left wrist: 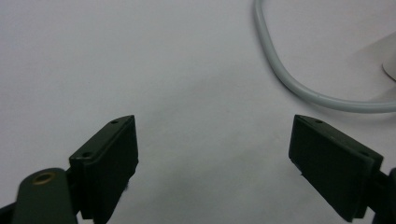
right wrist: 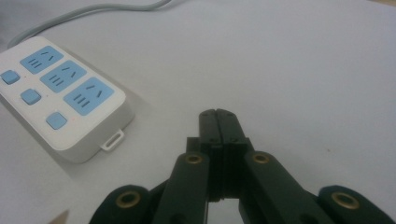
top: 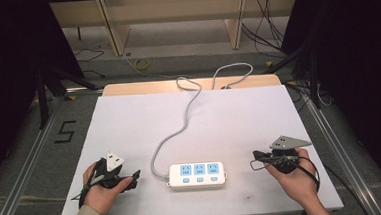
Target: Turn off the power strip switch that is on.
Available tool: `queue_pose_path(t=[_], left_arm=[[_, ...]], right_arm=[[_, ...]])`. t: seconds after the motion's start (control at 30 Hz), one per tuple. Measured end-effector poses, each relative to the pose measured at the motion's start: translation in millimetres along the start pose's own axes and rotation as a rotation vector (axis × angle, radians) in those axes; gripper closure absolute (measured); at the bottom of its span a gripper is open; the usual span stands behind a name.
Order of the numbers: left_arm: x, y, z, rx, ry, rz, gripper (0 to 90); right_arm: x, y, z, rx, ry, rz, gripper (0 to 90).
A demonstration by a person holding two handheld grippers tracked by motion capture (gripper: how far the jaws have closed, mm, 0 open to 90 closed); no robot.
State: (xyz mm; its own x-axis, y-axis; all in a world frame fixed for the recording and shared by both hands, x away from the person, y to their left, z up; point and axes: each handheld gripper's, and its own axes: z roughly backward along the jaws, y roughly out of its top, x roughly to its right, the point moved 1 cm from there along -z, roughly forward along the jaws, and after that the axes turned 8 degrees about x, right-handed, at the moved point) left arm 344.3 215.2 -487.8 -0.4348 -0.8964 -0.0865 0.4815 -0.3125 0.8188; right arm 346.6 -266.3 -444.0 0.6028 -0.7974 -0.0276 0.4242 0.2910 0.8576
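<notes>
A white power strip (top: 197, 174) with three blue sockets and three blue buttons lies near the table's front edge; it is also in the right gripper view (right wrist: 60, 93). Its grey cable (top: 179, 125) snakes toward the back of the table and curves past in the left gripper view (left wrist: 280, 74). My left gripper (top: 133, 179) rests left of the strip, and its jaws stand wide open with nothing between them (left wrist: 215, 158). My right gripper (top: 256, 157) sits right of the strip and points at it, a short gap away. Its jaws are pressed together and hold nothing (right wrist: 218, 115).
A white sheet (top: 239, 119) covers the table, with a wooden strip (top: 127, 88) along its far edge. Beyond it are floor cables (top: 269, 27) and wooden legs (top: 116, 32). A "5" (top: 64, 131) is marked on the floor at left. Dark curtains flank both sides.
</notes>
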Motion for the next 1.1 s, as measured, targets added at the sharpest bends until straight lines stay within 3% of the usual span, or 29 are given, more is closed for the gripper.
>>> queue_pose_path(t=[1.1], left_arm=[[0.3,0.4,0.3,-0.003,-0.001,-0.005,15.5]], right_arm=[[-12.0,11.2,-9.9,-0.01,0.037,0.026,90.0]])
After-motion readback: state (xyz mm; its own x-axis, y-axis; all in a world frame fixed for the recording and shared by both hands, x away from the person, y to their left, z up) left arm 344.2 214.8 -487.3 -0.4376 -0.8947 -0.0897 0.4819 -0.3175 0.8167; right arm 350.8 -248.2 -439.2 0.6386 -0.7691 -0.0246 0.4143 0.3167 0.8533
